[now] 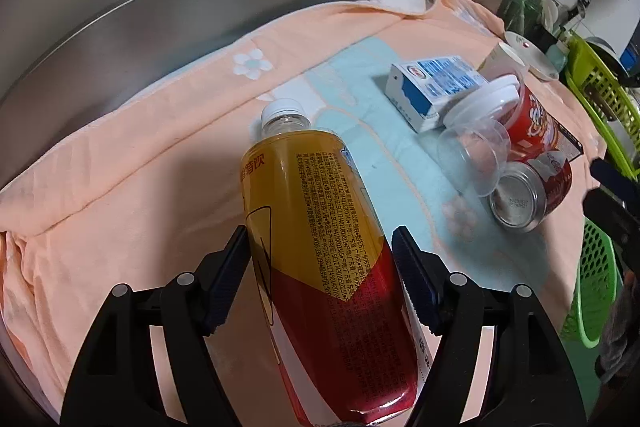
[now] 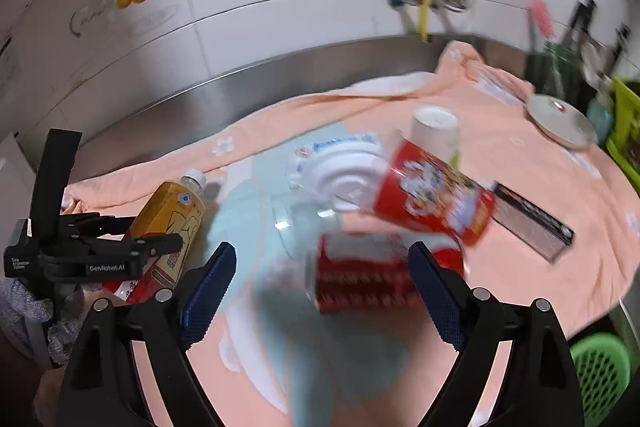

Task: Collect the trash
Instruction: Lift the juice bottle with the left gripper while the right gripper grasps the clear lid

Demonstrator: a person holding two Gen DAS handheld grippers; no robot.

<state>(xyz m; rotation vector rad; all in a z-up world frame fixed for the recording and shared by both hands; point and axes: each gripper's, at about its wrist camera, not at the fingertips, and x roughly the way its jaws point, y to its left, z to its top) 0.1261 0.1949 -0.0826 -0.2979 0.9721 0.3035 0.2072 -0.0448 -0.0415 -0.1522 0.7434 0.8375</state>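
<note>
My left tongs point(image 1: 320, 267) grip one plastic bottle point(image 1: 320, 227) around its lower body, both ribbed pads pressed to its sides; it hangs tilted over the cloth, cap pointing away from me. The bottle is clear plastic with a white screw cap, wrapped in a glossy yellow-and-red label carrying dense Chinese print too small to read. From the right wrist view the same tongs show white lettering, "GenRobot.AI".

My right tongs point(image 2: 322, 287) stand wide apart with nothing pressed between the pads; one can point(image 2: 360, 275) lies on its side just beyond them, blurred.

Remaining trash on the desk, counted:
- One carton point(image 1: 432, 87), a rectangular box in white and blue, print unreadable.
- One metal can point(image 1: 524, 195), cylindrical, red wrap, bare silver base turned towards the left camera, lying on its side.
- One clear plastic cup point(image 1: 476, 155), thin-walled, on its side, touching the can.
- One red tub point(image 1: 532, 123), printed with a cartoon figure, with a white round lid point(image 1: 484, 99), tipped over.
- One paper cup point(image 2: 436, 131), pale, behind the tub.
- One flat dark packet point(image 2: 532, 223), oblong, under the tub's edge.

All lie close together on one peach towel point(image 1: 120, 187), soft pile, with a pale blue panel and white flower motifs, spread over a steel desk point(image 1: 160, 27). One green mesh basket point(image 1: 596, 279) stands at the desk's right edge.
</note>
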